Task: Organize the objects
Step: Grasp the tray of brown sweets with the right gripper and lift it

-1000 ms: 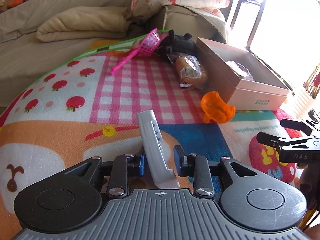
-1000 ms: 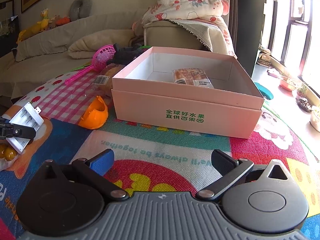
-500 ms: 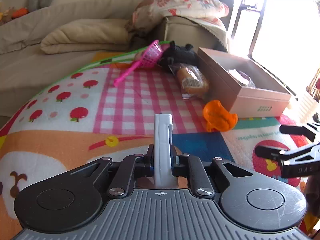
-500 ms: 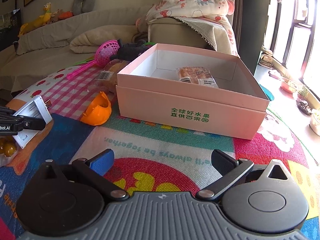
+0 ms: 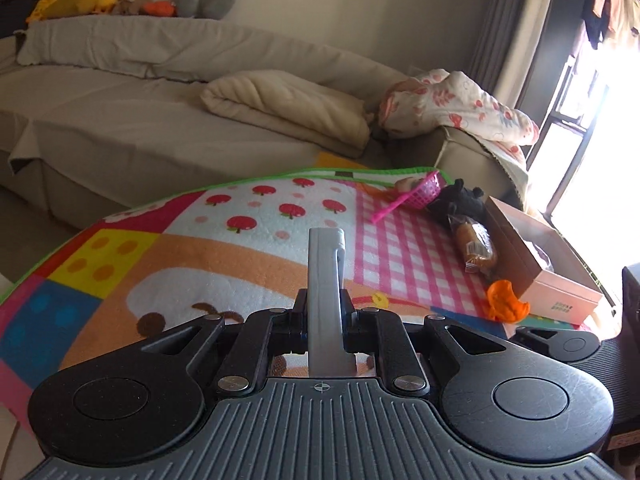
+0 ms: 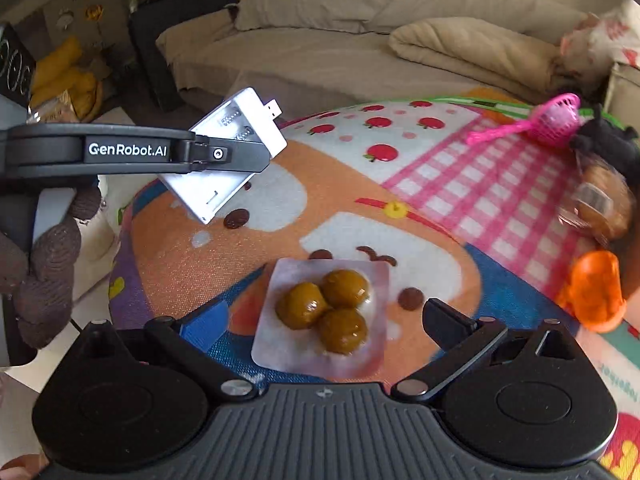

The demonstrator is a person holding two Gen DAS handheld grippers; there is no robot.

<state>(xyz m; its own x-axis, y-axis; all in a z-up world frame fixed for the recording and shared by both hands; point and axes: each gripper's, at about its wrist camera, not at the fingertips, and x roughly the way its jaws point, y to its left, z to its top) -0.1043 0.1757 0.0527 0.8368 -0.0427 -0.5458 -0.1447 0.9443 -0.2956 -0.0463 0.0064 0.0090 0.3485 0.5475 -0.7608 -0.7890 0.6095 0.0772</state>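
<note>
Judging from how things lie, the tidying is only partly done. Going left to right in the right wrist view, the left gripper (image 6: 256,156) is clamped tight on a white battery charger (image 6: 236,136), held up clear of the play mat (image 6: 420,208) rather than lying on it. Next, the right gripper (image 6: 332,320) hangs with its jaws wide apart and nothing between the pads, straddling a clear pack of three brown balls (image 6: 324,316) that rests flat on the mat below. Farther right, an orange plastic piece (image 6: 592,292), a wrapped bun (image 6: 604,208), a black plush toy (image 6: 604,144) and a pink toy net (image 6: 556,120) still lie loose. In the left wrist view the pink box (image 5: 548,272) stands at the mat's right edge, with something dark already inside; I cannot tell what it is. So the charger, the pack and the four loose things all seem left to put away.

Compared with a second ago, the left jaws have closed from loosely framing the charger to gripping it edge-on and lifting it. The right gripper has swung away from facing the box and now looks down on the pack.
</note>
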